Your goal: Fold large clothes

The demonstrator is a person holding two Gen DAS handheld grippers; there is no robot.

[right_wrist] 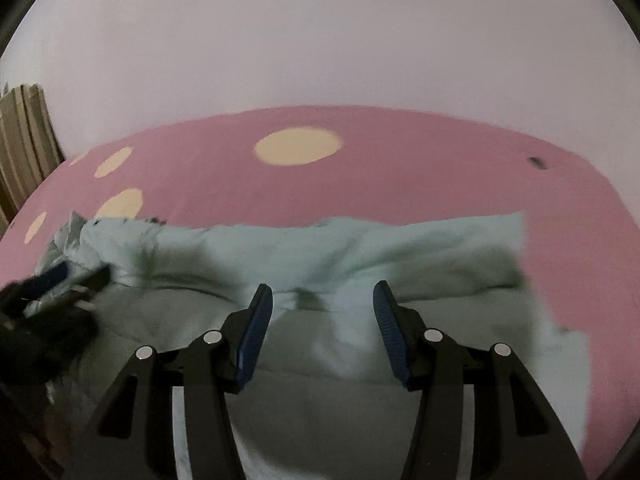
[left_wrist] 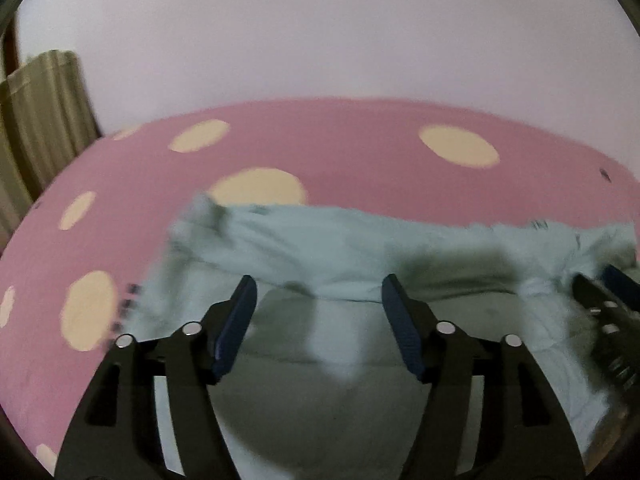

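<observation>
A pale mint garment (left_wrist: 320,240) lies spread on a pink bed sheet, its far edge bunched into a rumpled ridge. My left gripper (left_wrist: 319,280) hovers over its near part with blue pads wide apart; cloth lies below, nothing is pinched. In the right wrist view the same garment (right_wrist: 360,248) stretches across, with a squarer corner at the right. My right gripper (right_wrist: 322,286) is open above it, a raised fold running under the gap without touching the pads. Each gripper shows blurred in the other's view: the right gripper (left_wrist: 604,292) at the right edge, the left gripper (right_wrist: 60,280) at the left.
The pink sheet (left_wrist: 360,152) with large cream dots (left_wrist: 460,146) covers the bed beyond and left of the garment. A plain pale wall (left_wrist: 320,40) rises behind. A beige striped curtain (left_wrist: 44,120) hangs at the far left, also in the right wrist view as a curtain (right_wrist: 24,140).
</observation>
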